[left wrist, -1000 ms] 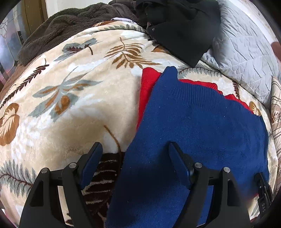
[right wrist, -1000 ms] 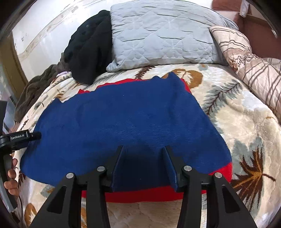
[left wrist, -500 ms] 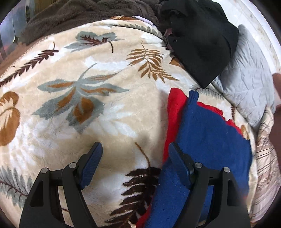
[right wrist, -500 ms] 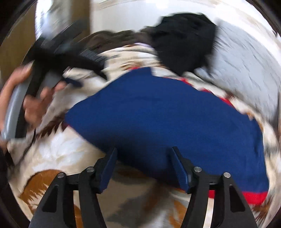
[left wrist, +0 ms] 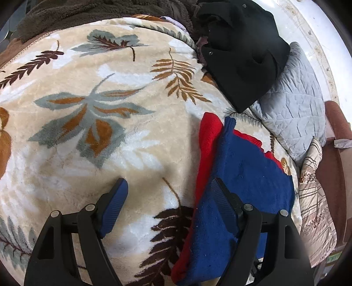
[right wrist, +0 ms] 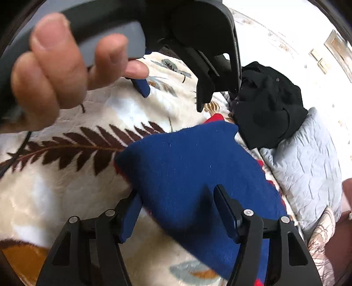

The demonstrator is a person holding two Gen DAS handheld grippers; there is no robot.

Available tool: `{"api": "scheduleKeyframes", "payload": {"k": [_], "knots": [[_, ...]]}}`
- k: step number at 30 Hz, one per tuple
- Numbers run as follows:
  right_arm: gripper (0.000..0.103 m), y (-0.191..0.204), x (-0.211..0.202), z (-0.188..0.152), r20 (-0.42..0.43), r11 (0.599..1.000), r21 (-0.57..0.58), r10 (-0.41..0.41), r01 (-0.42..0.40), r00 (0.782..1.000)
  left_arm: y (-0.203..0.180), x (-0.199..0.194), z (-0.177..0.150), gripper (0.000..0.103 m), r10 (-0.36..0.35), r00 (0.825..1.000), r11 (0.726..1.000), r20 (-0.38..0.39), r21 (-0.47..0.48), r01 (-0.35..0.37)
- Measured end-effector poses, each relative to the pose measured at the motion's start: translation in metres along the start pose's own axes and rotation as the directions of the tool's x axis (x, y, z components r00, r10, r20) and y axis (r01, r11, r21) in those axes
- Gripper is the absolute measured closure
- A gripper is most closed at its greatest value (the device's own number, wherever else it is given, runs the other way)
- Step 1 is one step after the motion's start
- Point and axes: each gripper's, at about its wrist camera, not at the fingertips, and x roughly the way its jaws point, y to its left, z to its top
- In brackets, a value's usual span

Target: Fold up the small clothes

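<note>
A small blue knit garment [left wrist: 246, 189] with a red layer [left wrist: 208, 140] under it lies folded on the leaf-patterned blanket [left wrist: 92, 114]. My left gripper [left wrist: 169, 198] is open and empty, its right finger over the garment's left edge. In the right wrist view the blue garment [right wrist: 198, 167] lies flat; my right gripper [right wrist: 176, 206] is open, fingers straddling its near corner. The left gripper's body [right wrist: 198, 33] and the hand holding it [right wrist: 55, 72] fill the top left of that view.
A black garment [left wrist: 244, 59] is heaped at the back beside a grey quilted pillow [left wrist: 294, 114]. A striped pillow [left wrist: 316, 198] lies at the right edge. A dark brown fleece [left wrist: 88, 13] runs along the far side of the bed.
Both grippers swung left across the bed. The left one now looks at open blanket with the garment to its right. The right one moved from the garment's long edge to its corner.
</note>
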Motion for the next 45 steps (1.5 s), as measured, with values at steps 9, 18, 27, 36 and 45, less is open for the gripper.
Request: {"api": "scheduleKeyframes", "payload": {"k": [9,18,27,36,45], "knots": [[0.085,-0.008,-0.011,-0.005,0.060,0.997,0.027,-0.069,0.067,0.996,0.001,0.025,0.005,0.025,-0.309,0.947,0.946,-0.088,-0.132,0.296],[0.085,-0.016,-0.014,-0.006,0.083,0.999,0.041,-0.035,0.032,0.996,-0.025,0.076,0.031,0.025,-0.404,0.877,0.914,-0.260,-0.159,0.374],[0.086,-0.029,-0.016,-0.007,0.101,0.995,0.099,0.003,-0.013,0.995,-0.047,0.084,0.037,0.085,-0.302,0.896,0.953,-0.326,-0.076,0.293],[0.089,-0.064,-0.040,-0.016,0.171,0.971,0.238,-0.006,-0.036,0.985,-0.081,0.048,0.035,0.088,-0.294,0.917,0.955,-0.271,-0.047,0.292],[0.089,-0.126,-0.066,-0.043,0.187,0.893,0.442,0.003,-0.087,0.982,-0.142,0.024,0.026,0.088,-0.257,0.935,0.963,-0.246,0.018,0.270]]}}
